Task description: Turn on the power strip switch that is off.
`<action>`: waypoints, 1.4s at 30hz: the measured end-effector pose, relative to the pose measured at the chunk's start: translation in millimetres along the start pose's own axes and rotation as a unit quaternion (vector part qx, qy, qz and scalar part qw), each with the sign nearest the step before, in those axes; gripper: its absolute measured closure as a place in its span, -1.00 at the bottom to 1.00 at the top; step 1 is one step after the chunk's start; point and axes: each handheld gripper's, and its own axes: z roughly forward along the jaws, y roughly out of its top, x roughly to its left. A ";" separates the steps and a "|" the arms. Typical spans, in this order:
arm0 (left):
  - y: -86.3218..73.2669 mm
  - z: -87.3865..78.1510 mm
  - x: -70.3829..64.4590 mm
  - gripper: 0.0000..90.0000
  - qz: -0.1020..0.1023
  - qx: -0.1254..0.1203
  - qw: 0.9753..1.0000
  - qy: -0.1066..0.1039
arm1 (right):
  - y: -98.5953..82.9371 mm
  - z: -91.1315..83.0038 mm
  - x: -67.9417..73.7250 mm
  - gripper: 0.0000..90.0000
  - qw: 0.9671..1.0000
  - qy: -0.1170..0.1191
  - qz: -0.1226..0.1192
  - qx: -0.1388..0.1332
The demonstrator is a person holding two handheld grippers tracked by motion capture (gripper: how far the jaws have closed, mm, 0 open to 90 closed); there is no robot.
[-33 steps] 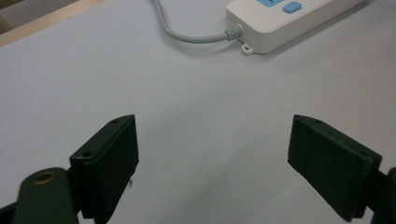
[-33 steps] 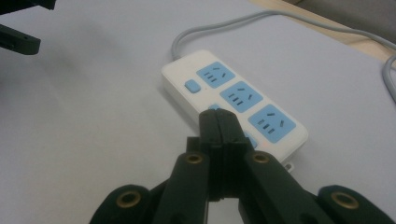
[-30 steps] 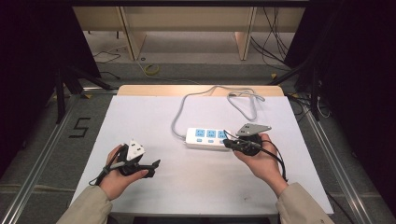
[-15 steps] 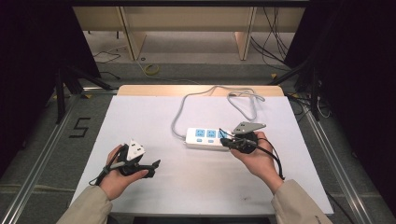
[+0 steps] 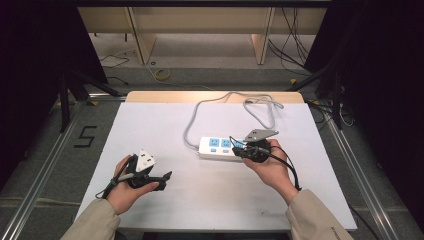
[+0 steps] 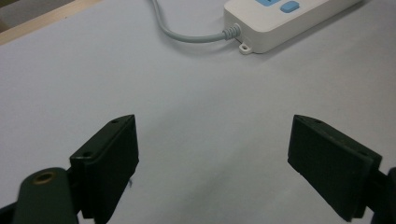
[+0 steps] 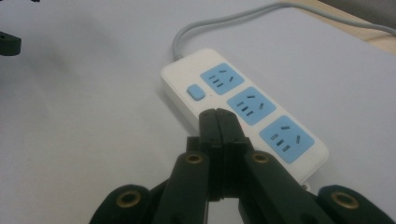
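A white power strip (image 5: 222, 147) with three blue sockets and a blue switch lies at the middle of the white table, its grey cable (image 5: 192, 120) looping off toward the back. My right gripper (image 5: 236, 150) hovers at the strip's near right side, shut with nothing between its jaws; in the right gripper view its tips (image 7: 218, 115) sit over the strip's near edge beside the middle socket (image 7: 250, 106). My left gripper (image 5: 167, 175) rests low at the front left, open and empty. The strip's cable end (image 6: 261, 28) lies ahead of the left gripper (image 6: 212, 154).
The white table top (image 5: 150, 125) has a wooden strip along its far edge (image 5: 165, 96). The grey cable bunches at the back right (image 5: 262, 104). A "5" mark (image 5: 85, 136) is on the floor at left. Metal rails (image 5: 45, 165) run along both sides.
My right gripper has crept slightly left and forward along the power strip, staying shut. The left gripper has stayed in place, open.
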 end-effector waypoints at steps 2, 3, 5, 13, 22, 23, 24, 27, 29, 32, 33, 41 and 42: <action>0.0 0.1 -0.1 -0.65 0.000 0.000 1.000 0.000 | 1.1 1.2 0.1 1.00 1.000 -0.001 -0.001 0.001; 0.0 0.3 -0.3 -0.65 -0.001 -0.001 1.000 0.000 | 1.7 1.8 0.2 1.00 1.000 0.000 -0.001 0.001; 0.0 0.3 -0.3 -0.65 -0.001 -0.001 1.000 0.000 | 3.3 3.6 -0.1 1.00 1.000 -0.001 -0.003 0.002; -0.1 0.1 0.0 -0.65 0.001 0.001 1.000 0.000 | 5.2 7.6 0.5 1.00 1.000 0.000 -0.001 0.006; 0.1 -0.2 0.2 -0.65 0.001 0.001 1.000 0.000 | 9.5 11.8 1.0 1.00 1.000 0.002 -0.003 0.008; 0.1 -0.1 0.2 -0.65 0.000 0.001 1.000 -0.001 | 9.5 11.8 1.0 1.00 1.000 0.002 -0.003 0.008; 0.0 0.1 0.0 -0.65 -0.001 -0.001 1.000 0.000 | 9.8 12.2 1.1 1.00 1.000 0.002 -0.003 0.007; 0.1 -0.2 0.3 -0.65 0.000 0.000 1.000 0.000 | 10.9 13.1 1.3 1.00 1.000 0.002 -0.002 0.008; 0.2 -0.3 0.3 -0.65 0.001 0.000 1.000 0.000 | 11.7 14.1 1.3 1.00 1.000 0.002 -0.004 0.007; 0.2 -0.3 0.2 -0.65 0.001 0.000 1.000 0.000 | 12.1 14.8 1.4 1.00 1.000 0.002 -0.005 0.009; 0.2 -0.2 0.1 -0.65 0.001 0.000 1.000 0.000 | 12.2 15.3 1.5 1.00 1.000 0.002 -0.005 0.009; 0.2 -0.4 0.3 -0.65 0.000 0.000 1.000 -0.001 | 14.5 18.3 1.9 1.00 1.000 0.003 -0.005 0.011; 0.2 -0.4 0.2 -0.65 0.000 0.000 1.000 -0.001 | 14.8 18.7 2.1 1.00 1.000 0.003 -0.005 0.011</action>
